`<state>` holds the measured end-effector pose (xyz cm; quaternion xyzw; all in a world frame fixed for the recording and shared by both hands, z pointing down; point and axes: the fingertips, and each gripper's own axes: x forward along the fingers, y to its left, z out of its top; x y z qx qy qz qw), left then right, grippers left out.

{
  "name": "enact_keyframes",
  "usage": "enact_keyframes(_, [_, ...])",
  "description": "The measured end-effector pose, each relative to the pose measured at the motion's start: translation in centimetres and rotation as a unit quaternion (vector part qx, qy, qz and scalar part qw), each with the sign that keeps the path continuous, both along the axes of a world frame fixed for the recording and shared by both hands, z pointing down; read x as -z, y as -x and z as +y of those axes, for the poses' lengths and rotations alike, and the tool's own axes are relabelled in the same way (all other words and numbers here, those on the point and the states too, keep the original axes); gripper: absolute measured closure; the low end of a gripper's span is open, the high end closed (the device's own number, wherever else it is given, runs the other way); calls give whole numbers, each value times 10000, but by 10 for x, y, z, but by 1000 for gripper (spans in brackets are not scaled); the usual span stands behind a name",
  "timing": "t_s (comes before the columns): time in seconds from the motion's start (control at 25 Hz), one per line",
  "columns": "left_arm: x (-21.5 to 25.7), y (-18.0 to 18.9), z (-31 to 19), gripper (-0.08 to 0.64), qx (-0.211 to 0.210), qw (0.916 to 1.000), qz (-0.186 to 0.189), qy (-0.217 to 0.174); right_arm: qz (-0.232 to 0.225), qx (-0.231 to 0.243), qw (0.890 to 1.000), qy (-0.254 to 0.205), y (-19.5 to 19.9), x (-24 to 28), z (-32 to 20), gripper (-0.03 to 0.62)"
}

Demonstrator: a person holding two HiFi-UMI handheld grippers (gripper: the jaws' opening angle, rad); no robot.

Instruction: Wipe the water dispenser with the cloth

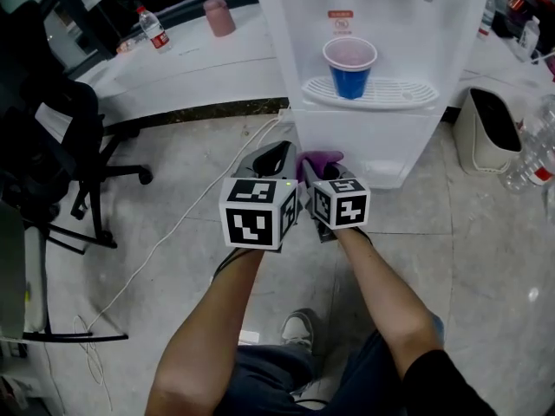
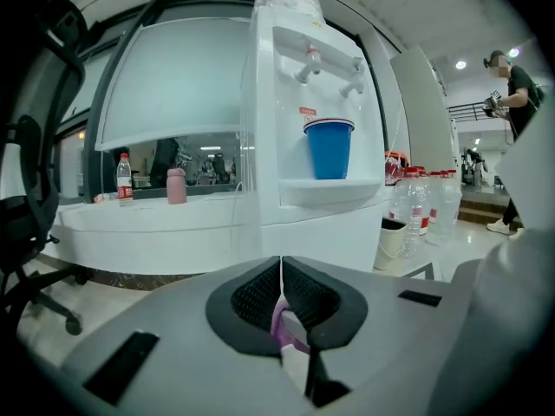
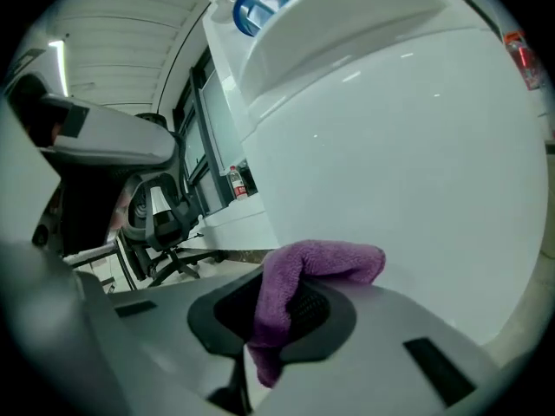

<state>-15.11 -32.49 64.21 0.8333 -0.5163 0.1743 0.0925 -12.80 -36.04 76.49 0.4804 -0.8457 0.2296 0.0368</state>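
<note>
The white water dispenser (image 1: 381, 16) stands right ahead, with a blue cup (image 1: 350, 66) on its drip tray. Both grippers are held side by side, low in front of its lower cabinet. My right gripper (image 1: 314, 173) is shut on the purple cloth (image 1: 321, 159); in the right gripper view the cloth (image 3: 325, 260) drapes over the jaws (image 3: 290, 284), close to the dispenser wall (image 3: 408, 146). My left gripper (image 1: 276, 156) is shut too. A small bit of the purple cloth (image 2: 286, 323) shows pinched behind its pads (image 2: 281, 263). The cup (image 2: 329, 148) and dispenser (image 2: 312, 224) lie beyond.
A black office chair (image 1: 52, 146) stands at the left. A cable (image 1: 182, 224) trails over the floor. On the white ledge are a bottle (image 1: 154, 29) and a pink cup (image 1: 218, 16). A white bin (image 1: 490, 128) and plastic bottles (image 1: 533, 159) sit at the right. A person (image 2: 513, 85) stands far off.
</note>
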Motion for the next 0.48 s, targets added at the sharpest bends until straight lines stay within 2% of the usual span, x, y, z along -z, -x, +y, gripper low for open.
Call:
enact_keyframes(0.24, [-9,12,-10,532,27,10000,-67,44,-236,-141,9993,255,6,-21,-13,551])
enact_keyframes(0.48, [-11,4,-11,532,-61,9999,-148,38,-86,-193,9993,295,-13,-27,-14,552])
